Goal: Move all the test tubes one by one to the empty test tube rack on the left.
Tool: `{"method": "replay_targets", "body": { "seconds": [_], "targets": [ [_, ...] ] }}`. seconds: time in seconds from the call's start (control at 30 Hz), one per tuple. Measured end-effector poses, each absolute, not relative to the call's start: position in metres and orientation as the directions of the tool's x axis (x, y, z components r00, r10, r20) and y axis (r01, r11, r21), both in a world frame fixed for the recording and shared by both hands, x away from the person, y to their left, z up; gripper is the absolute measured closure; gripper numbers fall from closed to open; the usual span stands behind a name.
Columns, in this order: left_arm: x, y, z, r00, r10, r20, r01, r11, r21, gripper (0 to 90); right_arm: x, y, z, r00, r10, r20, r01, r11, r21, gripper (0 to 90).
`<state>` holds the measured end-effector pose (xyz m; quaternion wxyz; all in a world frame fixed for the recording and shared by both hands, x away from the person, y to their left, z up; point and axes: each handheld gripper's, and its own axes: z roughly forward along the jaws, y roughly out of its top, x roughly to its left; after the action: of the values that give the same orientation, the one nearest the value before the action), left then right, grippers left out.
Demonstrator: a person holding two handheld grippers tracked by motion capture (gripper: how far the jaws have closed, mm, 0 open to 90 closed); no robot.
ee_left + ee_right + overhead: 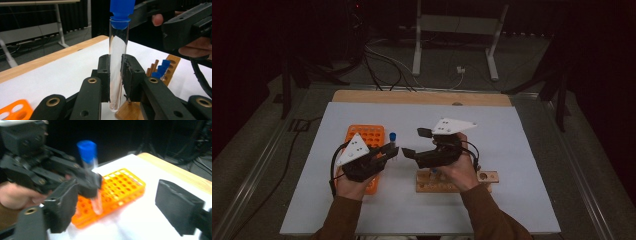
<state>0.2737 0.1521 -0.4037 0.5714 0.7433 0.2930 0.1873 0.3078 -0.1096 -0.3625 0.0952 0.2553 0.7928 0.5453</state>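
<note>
Standing by the table, I see a person working with a handheld gripper in each hand over a white mat (512,130). At the left lies an orange tube rack (364,135), flat on the mat. Just right of it, the left gripper (391,150) pinches a clear test tube (118,62) with a blue cap (121,11) around its lower half, holding it upright above the mat, between the two racks. Further right, the right gripper (411,142) faces it at close range, its jaws spread apart with nothing between them. Near the person, below the right hand (459,170), sits a wooden rack (487,177) already holding blue-capped tubes (161,71).

This looks like a hand-over or a placing step. To do it well, the left grip should stay firm and the tube vertical, and the right jaws should close squarely on the glass above the left pads before anything lets go.
</note>
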Motion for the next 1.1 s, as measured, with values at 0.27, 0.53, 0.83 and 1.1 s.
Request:
{"method": "replay_targets", "body": {
  "seconds": [0.27, 0.53, 0.83, 1.1],
  "targets": [
    [0.269, 0.178, -0.405, 0.714, 0.698, -0.059, 0.234, -0.158, 0.959, 77.7, 0.309, -0.153, -0.37, -0.802, 0.582, 0.131, 0.326, 0.244, 0.913, 14.9],
    [0.262, 0.204, -0.409, 0.67, 0.74, -0.059, 0.251, -0.151, 0.956, 77.7, 0.305, -0.188, -0.368, -0.759, 0.642, 0.108, 0.319, 0.222, 0.921, 14.9],
    [0.252, 0.227, -0.423, 0.639, 0.766, -0.069, 0.283, -0.15, 0.947, 77.6, 0.298, -0.217, -0.372, -0.722, 0.685, 0.095, 0.32, 0.21, 0.924, 14.8],
    [0.242, 0.234, -0.445, 0.638, 0.764, -0.098, 0.315, -0.143, 0.938, 77.6, 0.294, -0.232, -0.377, -0.705, 0.702, 0.1, 0.324, 0.194, 0.926, 15.0]
  ]
}}
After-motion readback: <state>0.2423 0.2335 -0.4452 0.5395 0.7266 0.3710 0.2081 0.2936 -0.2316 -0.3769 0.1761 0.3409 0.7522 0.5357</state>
